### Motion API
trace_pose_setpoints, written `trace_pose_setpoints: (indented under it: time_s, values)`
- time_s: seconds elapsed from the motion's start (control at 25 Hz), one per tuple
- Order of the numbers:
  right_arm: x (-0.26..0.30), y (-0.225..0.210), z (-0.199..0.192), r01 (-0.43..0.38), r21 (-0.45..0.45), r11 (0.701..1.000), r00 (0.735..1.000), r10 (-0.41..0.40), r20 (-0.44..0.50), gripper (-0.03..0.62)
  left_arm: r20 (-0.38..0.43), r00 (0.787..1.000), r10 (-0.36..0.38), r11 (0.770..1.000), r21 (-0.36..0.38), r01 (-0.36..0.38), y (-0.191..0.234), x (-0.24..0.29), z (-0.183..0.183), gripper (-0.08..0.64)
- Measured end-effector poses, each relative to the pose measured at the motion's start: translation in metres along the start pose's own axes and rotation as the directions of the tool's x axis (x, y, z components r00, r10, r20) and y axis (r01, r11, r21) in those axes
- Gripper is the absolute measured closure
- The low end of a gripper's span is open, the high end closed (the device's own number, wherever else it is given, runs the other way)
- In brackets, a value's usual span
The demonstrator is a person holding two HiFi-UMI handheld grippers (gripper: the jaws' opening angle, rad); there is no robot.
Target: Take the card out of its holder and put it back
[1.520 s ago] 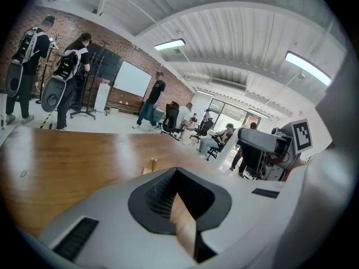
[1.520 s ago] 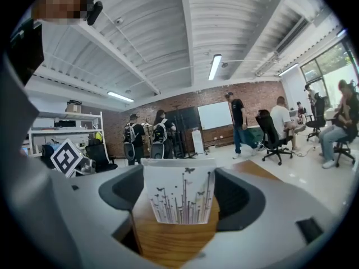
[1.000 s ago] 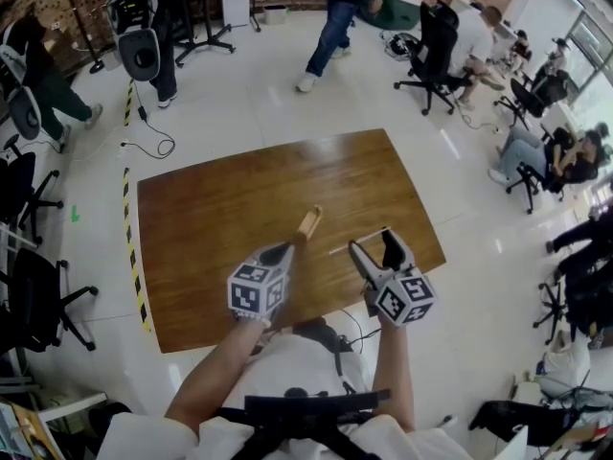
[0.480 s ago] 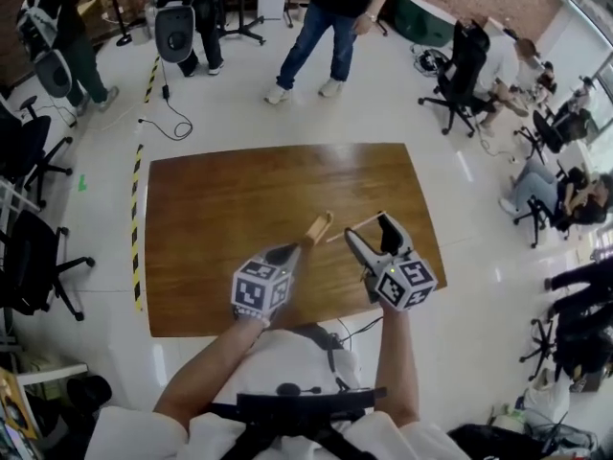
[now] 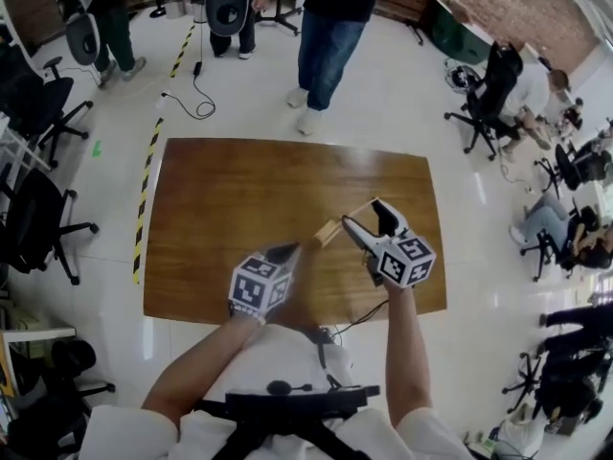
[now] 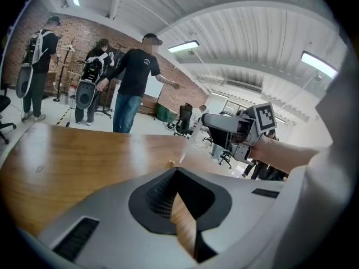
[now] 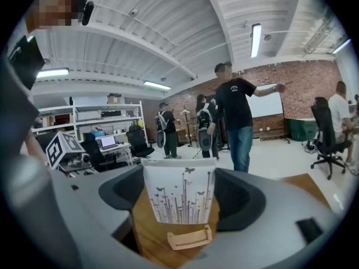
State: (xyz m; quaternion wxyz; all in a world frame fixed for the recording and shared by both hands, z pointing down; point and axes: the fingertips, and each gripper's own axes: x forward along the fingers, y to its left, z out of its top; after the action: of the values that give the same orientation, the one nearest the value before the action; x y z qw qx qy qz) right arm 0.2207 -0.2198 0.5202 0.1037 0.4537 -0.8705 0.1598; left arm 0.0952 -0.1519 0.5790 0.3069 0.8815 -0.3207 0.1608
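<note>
Between the right gripper's (image 5: pixel 369 218) jaws sits the card (image 7: pixel 179 192), white with a butterfly-and-stem print. It stands upright and is clamped across its width, jaws set wide, one pad on each side edge. Its bottom edge hangs free just above the holder (image 7: pixel 189 238), not in it.

The left gripper (image 6: pixel 177 178) is clenched on one end of the holder, with a strip of wood showing between its pads and the other end pointing toward the card. Can't tell whether the holder rests on the table (image 5: pixel 220 190) or is lifted off it. The holder slot is empty.

Judgement: the card is out, and re-insertion is what's left.
- **Card:** looks thin, light and bendy. An edge-on squeeze could bow it, so grip lightly and high, leaving the lower edge clear for the slot.
- **Holder:** looks like small, light, stiff wood that would skid if pushed unsupported, so it's worth pinning.

Farther out, a person (image 5: pixel 330 27) stands beyond the table.
</note>
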Motion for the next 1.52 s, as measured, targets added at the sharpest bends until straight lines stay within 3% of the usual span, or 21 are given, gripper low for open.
trace_pose_setpoints:
  time_s: [0.28,0.56,1.16,1.52]
  values:
    - [0.039,-0.02,-0.023,-0.098,0.074,0.992,0.986,0.107,-0.125,0.175,-0.004,1.0,0.018,1.0,-0.018,-0.018,0.009,0.004,-0.002,0.568]
    - [0.055,-0.033,-0.04,-0.12,0.164,0.979,0.972,0.15,-0.182,0.175,0.007,0.999,0.036,0.999,-0.033,-0.035,0.016,0.003,-0.001,0.568]
    - [0.066,-0.039,-0.062,-0.116,0.18,0.977,0.96,0.157,-0.23,0.175,0.013,0.999,0.052,0.997,-0.05,-0.051,0.026,-0.001,-0.001,0.568]
    - [0.066,-0.031,-0.068,-0.132,0.118,0.984,0.956,0.158,-0.248,0.175,0.009,0.999,0.047,0.998,-0.053,-0.046,0.026,0.001,-0.001,0.568]
